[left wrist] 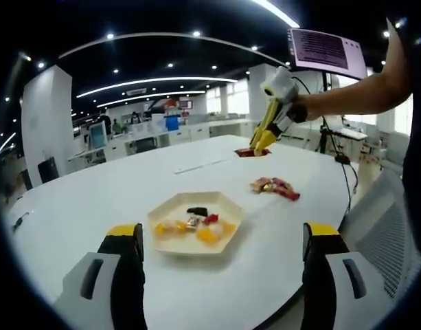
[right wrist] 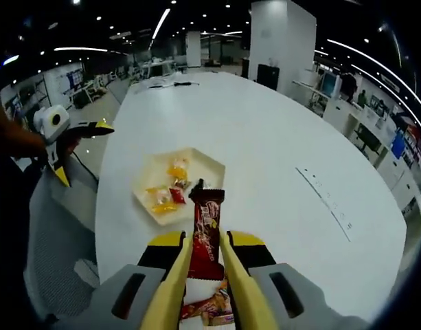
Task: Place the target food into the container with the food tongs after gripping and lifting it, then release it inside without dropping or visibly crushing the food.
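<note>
Yellow tongs (right wrist: 203,289) in my right tool (right wrist: 205,265) are clenched on a red snack bar (right wrist: 206,234), lifted above a pile of wrapped snacks (right wrist: 209,309). My left tool (left wrist: 224,237) is released over the white surface (left wrist: 93,206), near the hexagonal tray (left wrist: 170,210) of candies.

The big white table (left wrist: 93,199) is looking smooth and a little shiny. The pale tray (left wrist: 170,214) is looking like matt plastic. The red snack bar (right wrist: 205,234) is wearing a glossy wrapper that is catching light. The candies (left wrist: 274,185) are showing shiny, crinkly wrappers. The yellow tongs (right wrist: 203,302) are looking like smooth plastic.
</note>
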Available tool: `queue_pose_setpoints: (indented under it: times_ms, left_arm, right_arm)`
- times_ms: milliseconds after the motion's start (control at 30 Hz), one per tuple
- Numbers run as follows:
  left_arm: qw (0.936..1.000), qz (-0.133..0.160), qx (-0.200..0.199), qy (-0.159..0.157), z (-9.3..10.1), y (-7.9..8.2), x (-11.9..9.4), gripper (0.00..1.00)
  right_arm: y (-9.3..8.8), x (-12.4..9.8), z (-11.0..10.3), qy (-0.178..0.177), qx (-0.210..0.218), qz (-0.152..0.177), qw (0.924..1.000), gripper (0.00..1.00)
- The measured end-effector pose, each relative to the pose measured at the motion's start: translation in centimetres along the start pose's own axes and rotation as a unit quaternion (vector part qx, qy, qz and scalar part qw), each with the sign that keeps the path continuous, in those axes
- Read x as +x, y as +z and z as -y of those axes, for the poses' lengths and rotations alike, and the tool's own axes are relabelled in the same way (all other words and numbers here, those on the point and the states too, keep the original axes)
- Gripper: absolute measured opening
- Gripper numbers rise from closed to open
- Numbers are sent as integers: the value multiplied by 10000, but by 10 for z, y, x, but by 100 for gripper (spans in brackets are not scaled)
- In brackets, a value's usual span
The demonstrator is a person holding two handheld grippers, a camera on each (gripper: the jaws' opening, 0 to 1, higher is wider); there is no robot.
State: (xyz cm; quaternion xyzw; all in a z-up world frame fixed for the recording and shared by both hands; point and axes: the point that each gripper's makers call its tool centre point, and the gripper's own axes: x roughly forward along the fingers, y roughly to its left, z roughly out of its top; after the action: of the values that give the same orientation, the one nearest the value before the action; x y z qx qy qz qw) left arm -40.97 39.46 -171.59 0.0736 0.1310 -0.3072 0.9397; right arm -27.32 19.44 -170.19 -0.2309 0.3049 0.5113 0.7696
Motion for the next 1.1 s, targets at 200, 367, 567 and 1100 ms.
queue_pose_setpoints:
  times_ms: [200,367,567,1100]
  left_arm:
    - [10000,-7,11,-9,0,-1,0,92]
    - [10000,-49,84,-4,1,-2,0,90]
    - [10000,-65,59,-36,1,-2,1,92]
    - [9995,-203,-95,-236,6,-7,3,99]
  right_arm:
    - [7,-3,2,-29,-60,21,10000,22]
    - [12,-2,3,-45,-146,69,9999,22]
    - [18,0,1,-17,-208,56,9998,22]
    - [42,17,-12,186,-383,84,9991,22]
